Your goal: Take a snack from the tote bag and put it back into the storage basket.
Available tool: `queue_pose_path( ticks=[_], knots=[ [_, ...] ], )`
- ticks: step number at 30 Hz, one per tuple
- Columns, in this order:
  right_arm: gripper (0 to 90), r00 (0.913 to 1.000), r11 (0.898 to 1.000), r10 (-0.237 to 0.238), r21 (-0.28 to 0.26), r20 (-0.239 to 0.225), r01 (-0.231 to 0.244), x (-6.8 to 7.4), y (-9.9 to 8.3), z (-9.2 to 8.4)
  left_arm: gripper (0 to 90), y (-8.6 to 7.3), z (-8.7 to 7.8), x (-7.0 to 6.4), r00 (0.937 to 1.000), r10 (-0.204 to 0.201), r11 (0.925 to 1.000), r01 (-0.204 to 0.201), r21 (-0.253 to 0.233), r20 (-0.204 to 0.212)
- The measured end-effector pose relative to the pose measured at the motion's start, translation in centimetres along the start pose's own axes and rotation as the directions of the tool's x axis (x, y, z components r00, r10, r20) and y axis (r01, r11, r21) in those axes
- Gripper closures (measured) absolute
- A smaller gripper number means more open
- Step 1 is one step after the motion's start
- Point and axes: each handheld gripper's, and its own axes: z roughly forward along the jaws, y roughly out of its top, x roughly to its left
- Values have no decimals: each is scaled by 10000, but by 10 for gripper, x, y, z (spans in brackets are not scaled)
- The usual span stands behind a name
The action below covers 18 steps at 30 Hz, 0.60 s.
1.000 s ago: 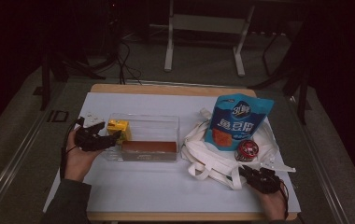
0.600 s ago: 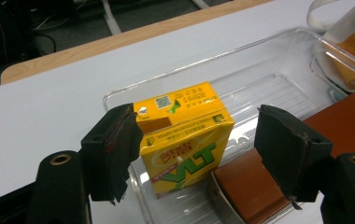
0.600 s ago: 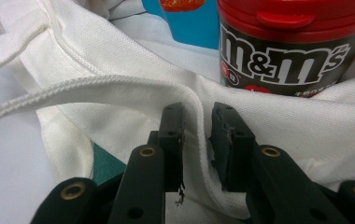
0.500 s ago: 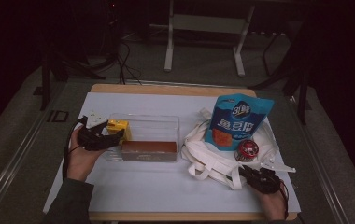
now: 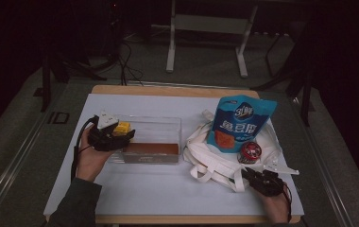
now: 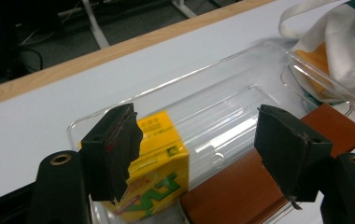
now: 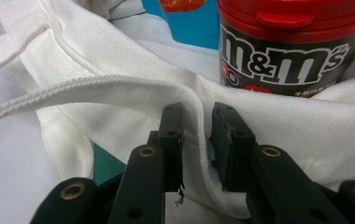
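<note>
Juice box (image 6: 154, 170) sits at the clear tray's (image 5: 168, 124) end, left gripper (image 6: 199, 154) jaws spread wide around it, nothing clamped. Right gripper (image 7: 198, 140) pinches the tote bag's (image 7: 119, 60) hem, likely steadying it on the bench (image 5: 158, 189).

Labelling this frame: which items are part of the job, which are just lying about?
In the job:
- left gripper, open over the yellow carton
- clear tray
- right gripper, shut on the white bag

Lying about:
- blue snack pouch
- candy tub
- brown box
</note>
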Motion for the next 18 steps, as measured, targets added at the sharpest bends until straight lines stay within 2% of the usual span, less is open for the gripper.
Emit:
queue_pose_path(
  ticks=[6, 12, 15, 18],
  knots=[
    [739, 10000, 10000, -20, 0, -5, 20, 0, 0, 0, 298, 3, 4, -6, 9999, 31, 10000, -30, -52, 163],
    [739, 10000, 10000, -17, -8, -7, 17, 0, 0, 0, 300, 4, 11, -18, 9988, 115, 9996, -103, -250, 480],
    [739, 10000, 10000, -15, -9, -10, 15, 0, 0, 0, 317, 5, 17, -26, 9969, 143, 9991, -111, -414, 775],
    [739, 10000, 10000, -11, -9, -13, 11, 0, 0, 0, 334, 5, 22, -34, 9943, 338, 9989, -303, -366, 1014]
  ],
)
